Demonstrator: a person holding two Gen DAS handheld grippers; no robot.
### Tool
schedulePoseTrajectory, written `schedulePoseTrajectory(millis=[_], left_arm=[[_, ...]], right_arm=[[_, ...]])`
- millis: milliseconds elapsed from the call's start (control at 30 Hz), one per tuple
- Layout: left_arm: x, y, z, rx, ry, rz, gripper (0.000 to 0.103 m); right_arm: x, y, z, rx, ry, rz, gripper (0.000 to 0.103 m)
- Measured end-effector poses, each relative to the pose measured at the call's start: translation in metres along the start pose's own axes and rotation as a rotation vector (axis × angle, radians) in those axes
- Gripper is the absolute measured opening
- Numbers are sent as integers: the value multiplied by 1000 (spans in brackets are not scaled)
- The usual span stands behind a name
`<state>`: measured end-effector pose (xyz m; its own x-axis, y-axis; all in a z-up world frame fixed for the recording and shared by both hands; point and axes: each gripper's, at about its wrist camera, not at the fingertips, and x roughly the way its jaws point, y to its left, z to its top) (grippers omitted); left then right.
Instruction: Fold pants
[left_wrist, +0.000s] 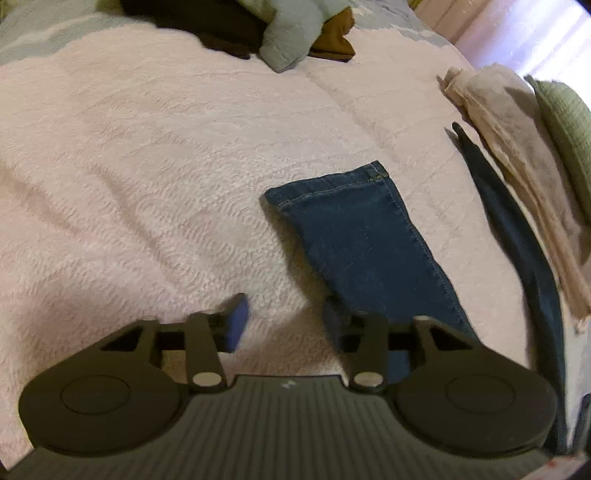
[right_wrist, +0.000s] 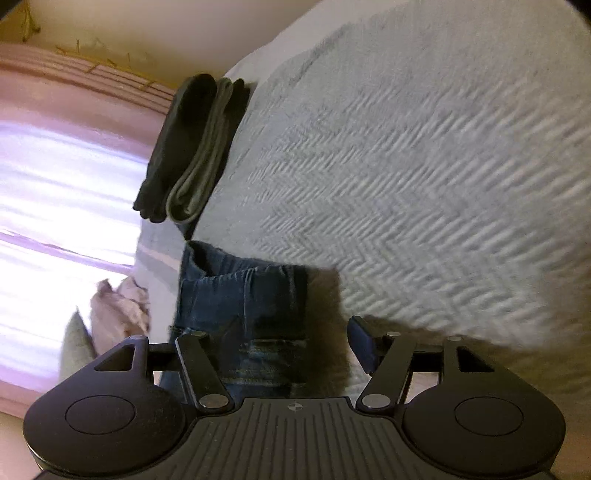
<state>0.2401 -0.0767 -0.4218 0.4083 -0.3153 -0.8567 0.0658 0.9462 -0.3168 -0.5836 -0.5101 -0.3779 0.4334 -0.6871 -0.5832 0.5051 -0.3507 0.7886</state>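
Observation:
The blue jeans lie flat on the pink bedspread (left_wrist: 129, 166). In the left wrist view one jeans leg (left_wrist: 362, 236) runs from its hem at the centre down to the lower right. My left gripper (left_wrist: 284, 321) hovers at the leg's near left edge with a small gap between its jaws and only bedspread in that gap. Its right fingertip (left_wrist: 334, 319) sits at the denim's edge. In the right wrist view the jeans waistband (right_wrist: 240, 291) lies just ahead of my right gripper (right_wrist: 295, 341). That gripper stands wide open above the denim, and its right pad (right_wrist: 360, 343) is clear of the cloth.
A heap of black, light blue and brown clothes (left_wrist: 288, 33) lies at the far edge. Folded beige garments (left_wrist: 517, 166), a green one (left_wrist: 569, 122) and a dark strip of cloth (left_wrist: 517, 236) line the right. Folded dark and grey garments (right_wrist: 192, 147) lie beyond the waistband, beside a pink curtain (right_wrist: 55, 166).

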Motion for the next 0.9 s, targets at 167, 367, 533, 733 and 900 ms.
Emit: schedulePoseTrajectory(millis=[167,367,533,733,900], left_arm=[[-10,-10,12,127,-47,104,0],[-76,6,60,162,-192,138,0],[-72,12,35,119,-44,18,48],[-9,-1,5,14,-1,-83,52],[14,-15,12,49,-63,-47,6]], right_arm=[[13,23,-2,-80,1,18,16],[-28,72,8,-202,29,88,8],[-16,69,6,-196,65,23,9],[-15,49,0,-94,33,40,12],[-13,40,3,-93,36,31,13]])
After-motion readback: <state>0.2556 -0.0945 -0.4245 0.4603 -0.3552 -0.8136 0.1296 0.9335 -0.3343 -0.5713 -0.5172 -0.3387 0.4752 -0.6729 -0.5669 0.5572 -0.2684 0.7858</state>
